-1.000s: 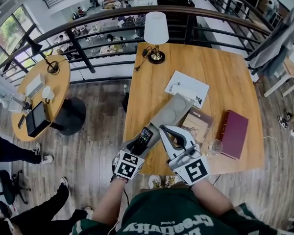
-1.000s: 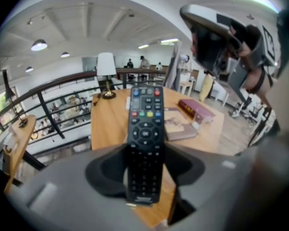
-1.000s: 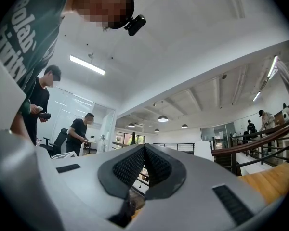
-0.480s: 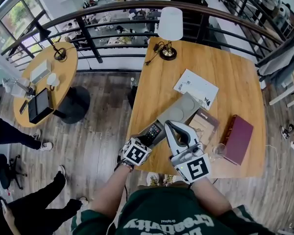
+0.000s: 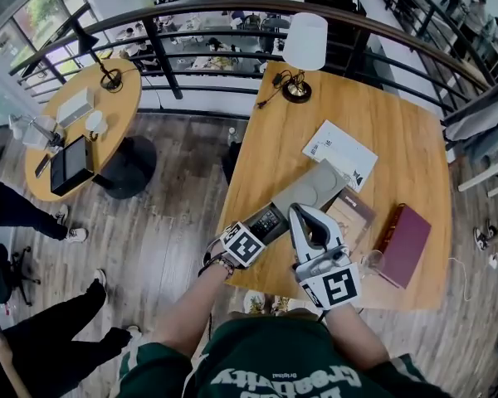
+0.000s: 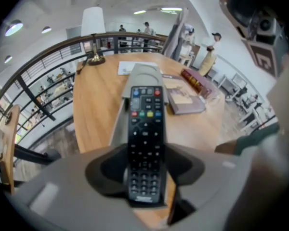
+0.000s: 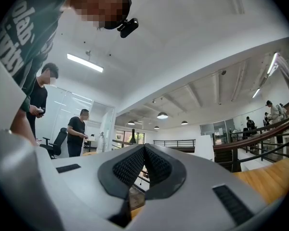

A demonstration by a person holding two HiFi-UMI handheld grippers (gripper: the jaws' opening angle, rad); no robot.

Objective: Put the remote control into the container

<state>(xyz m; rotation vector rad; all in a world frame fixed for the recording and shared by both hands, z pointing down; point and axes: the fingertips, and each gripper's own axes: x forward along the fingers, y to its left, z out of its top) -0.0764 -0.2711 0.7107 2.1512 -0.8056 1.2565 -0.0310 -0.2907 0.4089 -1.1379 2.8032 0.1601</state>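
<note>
Your left tongs [image 6: 144, 170] are clamped on the lower end of the remote [image 6: 145, 124]. Its button face is up and the rest of it sticks out ahead of you. You have it lined up lengthwise with the long grey container [image 6: 116, 124], which makes sense: the container is narrow, so the remote probably only goes in along its length. From the left gripper view the remote hangs over the near end of the container, at the near left corner of the bench [image 5: 382, 123]. It does not look set down yet, so I'd judge you are at the lowering step.

Your right tongs [image 5: 303, 214] are pressed together with nothing between them, and they point upward, so their camera shows ceiling, railing and people standing in the room. They sit just right of the container, out of the remote's path, which looks like simple parking while the left side works.

Several things you cannot settle from here. The remote covers most of the container's inside, so its depth and whether anything lies in it are hidden. Whether the remote's far tip touches the container is also unclear. In the head view your marker cube covers the left tongs' grip. The glass [image 5: 369, 264] by the red book [image 5: 402, 235] is close behind your right tongs, so mind it when you move that arm.
</note>
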